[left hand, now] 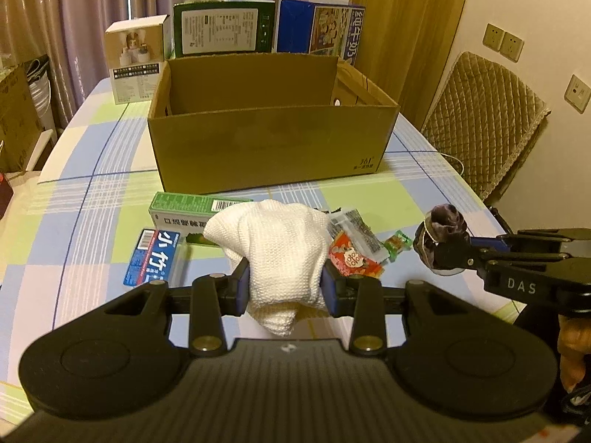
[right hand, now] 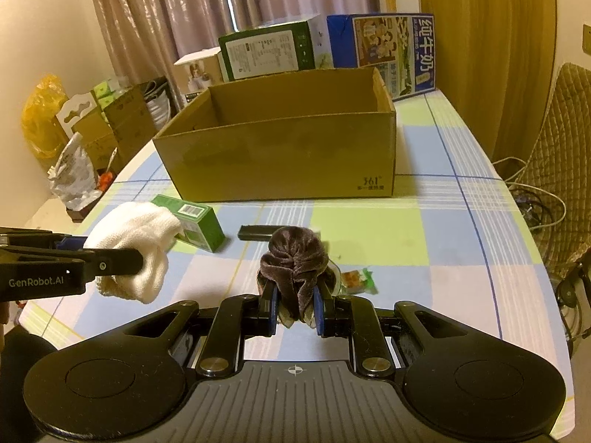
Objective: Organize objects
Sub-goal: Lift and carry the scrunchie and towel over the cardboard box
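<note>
My left gripper is shut on a white knitted cloth, held above the checked tablecloth; the same white cloth shows at the left of the right wrist view. My right gripper is shut on a dark brown velvet scrunchie, which also appears as the scrunchie at the right of the left wrist view. An open brown cardboard box stands ahead of both grippers, seemingly empty, also seen as the cardboard box.
On the cloth lie a green carton, a blue toothpaste box, a red snack packet, a small green candy and a black flat object. Taller boxes stand behind. A quilted chair is right.
</note>
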Demonstrator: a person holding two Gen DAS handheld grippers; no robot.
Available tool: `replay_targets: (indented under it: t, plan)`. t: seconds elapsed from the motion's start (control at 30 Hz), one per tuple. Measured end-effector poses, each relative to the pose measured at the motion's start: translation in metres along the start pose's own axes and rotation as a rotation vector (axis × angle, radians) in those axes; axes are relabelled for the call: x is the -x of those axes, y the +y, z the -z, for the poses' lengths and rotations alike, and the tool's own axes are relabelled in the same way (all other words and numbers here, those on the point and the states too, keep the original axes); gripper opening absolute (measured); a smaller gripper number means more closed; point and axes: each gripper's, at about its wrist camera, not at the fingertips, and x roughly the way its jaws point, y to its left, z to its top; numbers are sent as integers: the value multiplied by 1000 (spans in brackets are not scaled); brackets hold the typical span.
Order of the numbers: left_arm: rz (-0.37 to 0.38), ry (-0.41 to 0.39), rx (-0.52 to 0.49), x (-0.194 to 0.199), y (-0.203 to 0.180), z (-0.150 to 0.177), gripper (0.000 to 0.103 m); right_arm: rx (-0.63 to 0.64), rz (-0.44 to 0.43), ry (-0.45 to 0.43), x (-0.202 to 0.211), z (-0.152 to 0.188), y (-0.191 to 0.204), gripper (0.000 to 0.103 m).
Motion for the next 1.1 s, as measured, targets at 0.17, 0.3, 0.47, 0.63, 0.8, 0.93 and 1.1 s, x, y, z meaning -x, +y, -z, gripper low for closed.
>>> replay_targets:
  t: [0.17, 0.3, 0.47, 0.63, 0.8, 0.93, 1.1]
  plan:
    - [3, -24, -26, 1, 5, -18, 33, 7, -7, -11, 1, -11, -1, 16]
    - [-6, -61, -40, 2, 12, -45, 33, 2, -15, -47, 3, -39, -6, 16]
    - [-15, -109, -65, 3, 24, -91, 33, 24, -26, -100, -3, -86, -10, 16]
    - [-35, -124, -77, -10, 43, -138, 33, 53, -31, -136, -17, -135, -11, 16]
    - [-46, -103, -58, -35, 63, -173, 33, 61, -31, -142, -40, -174, -14, 16]
    - [-44, -74, -54, -60, 73, -188, 33, 72, -19, -115, -66, -190, -16, 16]
    - [-50, -41, -71, -94, 76, -196, 34, 69, -15, -94, -89, -198, -21, 16]
